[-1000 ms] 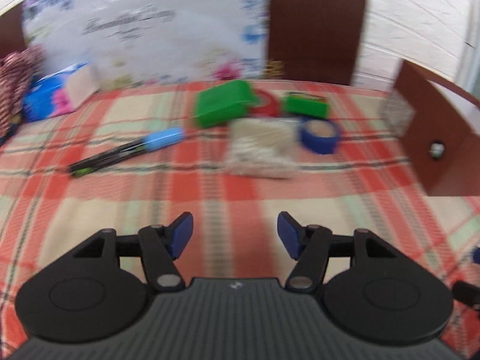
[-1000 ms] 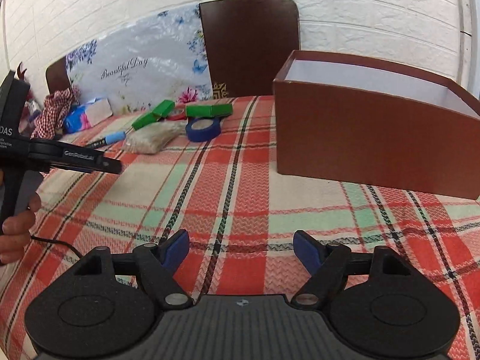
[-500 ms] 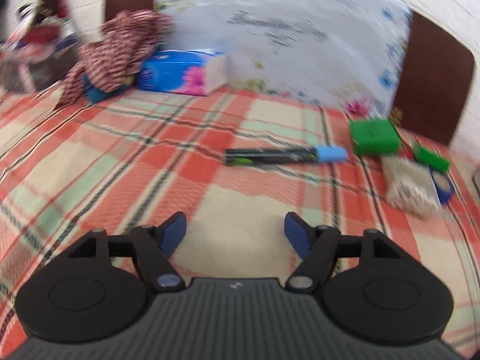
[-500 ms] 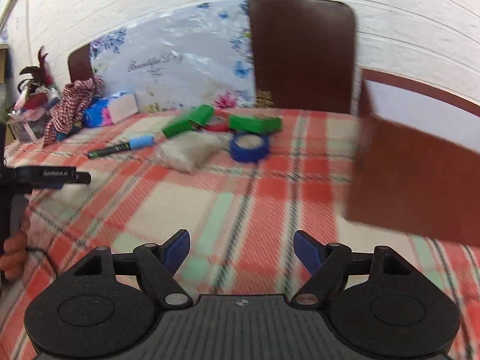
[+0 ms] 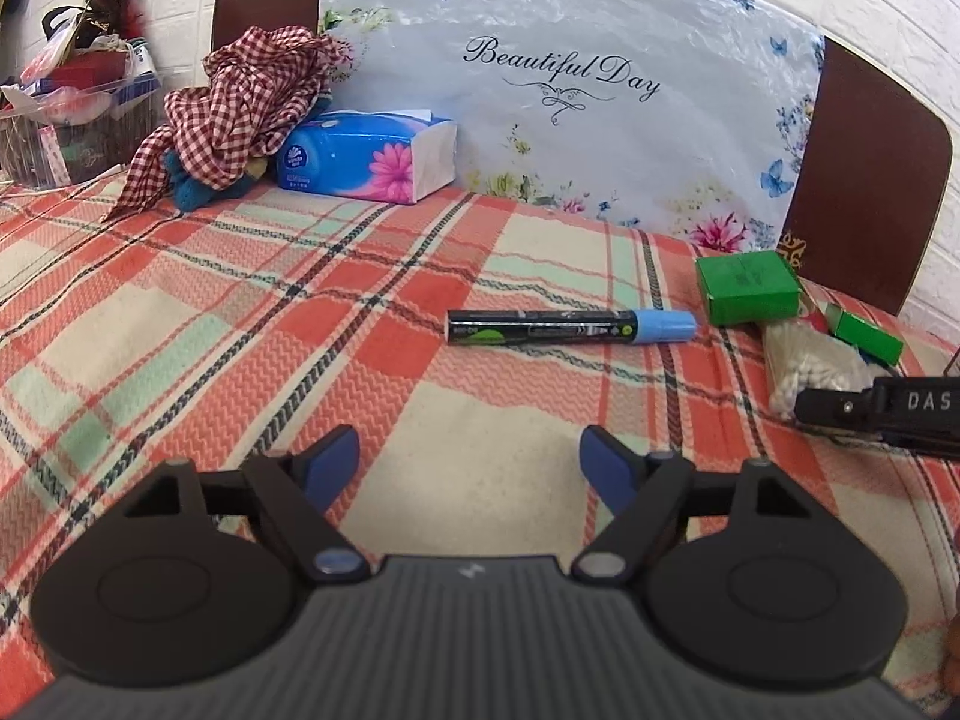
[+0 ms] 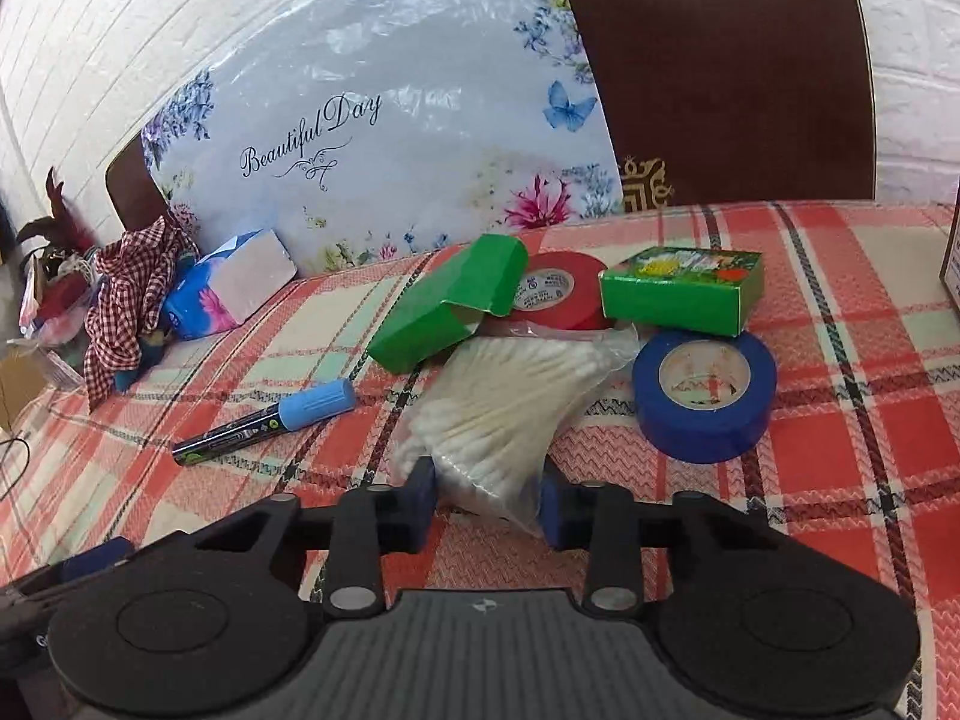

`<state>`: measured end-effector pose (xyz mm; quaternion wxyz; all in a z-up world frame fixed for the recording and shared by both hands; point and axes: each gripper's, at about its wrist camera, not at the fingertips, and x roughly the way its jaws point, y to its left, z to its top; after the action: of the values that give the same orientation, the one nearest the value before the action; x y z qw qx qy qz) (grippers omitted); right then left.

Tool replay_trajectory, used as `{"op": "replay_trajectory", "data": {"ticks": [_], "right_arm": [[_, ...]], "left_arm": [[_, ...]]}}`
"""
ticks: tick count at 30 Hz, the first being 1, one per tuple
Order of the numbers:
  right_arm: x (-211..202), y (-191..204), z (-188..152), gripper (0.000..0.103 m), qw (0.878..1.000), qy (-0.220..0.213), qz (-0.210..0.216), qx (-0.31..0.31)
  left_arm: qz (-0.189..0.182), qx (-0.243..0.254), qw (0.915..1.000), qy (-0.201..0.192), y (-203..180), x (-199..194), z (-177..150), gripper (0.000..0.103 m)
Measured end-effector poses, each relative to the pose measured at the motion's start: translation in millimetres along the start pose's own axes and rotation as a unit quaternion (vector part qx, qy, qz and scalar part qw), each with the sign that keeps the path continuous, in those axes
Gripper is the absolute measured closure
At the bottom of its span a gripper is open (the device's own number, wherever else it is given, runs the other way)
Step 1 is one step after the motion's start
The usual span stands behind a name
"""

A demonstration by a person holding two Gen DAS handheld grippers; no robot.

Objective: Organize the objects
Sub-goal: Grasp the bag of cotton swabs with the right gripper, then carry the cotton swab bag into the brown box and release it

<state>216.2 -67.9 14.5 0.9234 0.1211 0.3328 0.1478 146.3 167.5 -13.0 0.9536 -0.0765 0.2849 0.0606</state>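
Note:
A clear bag of cotton swabs [image 6: 510, 396] lies on the plaid tablecloth [image 6: 840, 450]. Its near end sits between the blue pads of my right gripper [image 6: 486, 501], whose jaws are closing and squeeze the plastic. Around the bag lie a blue tape roll [image 6: 705, 396], a red tape roll [image 6: 558, 294], a plain green box [image 6: 450, 312] and a flowered green box [image 6: 684, 288]. A black marker with a blue cap [image 5: 570, 327] lies ahead of my left gripper [image 5: 468, 459]. The left jaws are opening, with nothing between them.
A blue tissue pack [image 5: 366, 156] and a red checked cloth [image 5: 240, 102] sit at the back left. A floral "Beautiful Day" board [image 5: 570, 90] leans on brown chair backs [image 6: 720, 60]. A brown box's corner [image 6: 951, 264] shows at the right edge.
My right gripper moved from beside the brown box to the cluster and closed around the swab bag's near end. My left gripper swung left to face the marker, jaws wider.

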Motion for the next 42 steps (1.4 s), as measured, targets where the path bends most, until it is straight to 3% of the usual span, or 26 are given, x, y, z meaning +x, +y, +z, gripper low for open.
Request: {"op": "replay_trajectory", "data": {"ticks": [4,9,15,18,19,21,23,26,30,32,33,36,38,40,41,42], "right_arm": [[-23,-11,-12,0.074,1.000,0.003,0.003,0.007],[-92,-38,-56,0.075,1.000,-0.003,-0.017,0.009],[-208,-82,-128,0.075,0.994,-0.028,-0.095,0.037],[-244,-97,-149,0.074,0.990,-0.042,-0.123,0.051],[-252,-101,-153,0.072,0.990,-0.047,-0.123,0.058],[-262,-104,-159,0.062,0.988,-0.059,-0.130,0.062],[-265,-101,-162,0.054,0.987,-0.069,-0.136,0.053],[-267,-96,-166,0.053,0.987,-0.071,-0.138,0.028],[-273,-98,-170,0.053,0.987,-0.074,-0.143,0.000],[-277,-103,-170,0.053,0.987,-0.080,-0.139,0.006],[-279,-105,-170,0.053,0.987,-0.083,-0.138,0.007],[-282,-110,-166,0.051,0.987,-0.092,-0.135,0.005],[-278,-112,-163,0.047,0.987,-0.087,-0.132,0.004],[-270,-116,-160,0.049,0.989,-0.079,-0.126,0.009],[-265,-121,-159,0.056,0.991,-0.070,-0.115,0.014],[-261,-123,-159,0.065,0.993,-0.064,-0.097,0.022]], "left_arm": [[0.003,0.004,1.0000,0.001,-1,1,0,0.021],[0.011,0.016,0.9998,0.005,-5,1,1,0.021],[0.037,0.050,0.9979,0.015,-19,2,0,0.018],[0.054,0.085,0.9946,0.025,-42,-6,-1,0.020],[0.031,0.079,0.9956,0.038,-51,-12,-2,0.020],[-0.052,0.056,0.9945,0.071,-78,-30,-8,0.020],[-0.123,0.063,0.9852,0.102,-119,-55,-17,0.022],[-0.231,0.105,0.9585,0.130,-181,-94,-29,0.026],[-0.316,0.149,0.9215,0.169,-243,-122,-40,0.026],[-0.335,0.156,0.9065,0.205,-263,-120,-48,0.025],[-0.334,0.161,0.9028,0.219,-271,-117,-53,0.024],[-0.319,0.159,0.9027,0.241,-280,-107,-65,0.024],[-0.330,0.137,0.8955,0.266,-280,-99,-72,0.023],[-0.326,0.148,0.8989,0.252,-284,-103,-78,0.025],[-0.329,0.160,0.8971,0.248,-287,-106,-80,0.036],[-0.343,0.164,0.8898,0.253,-290,-108,-80,0.054]]}}
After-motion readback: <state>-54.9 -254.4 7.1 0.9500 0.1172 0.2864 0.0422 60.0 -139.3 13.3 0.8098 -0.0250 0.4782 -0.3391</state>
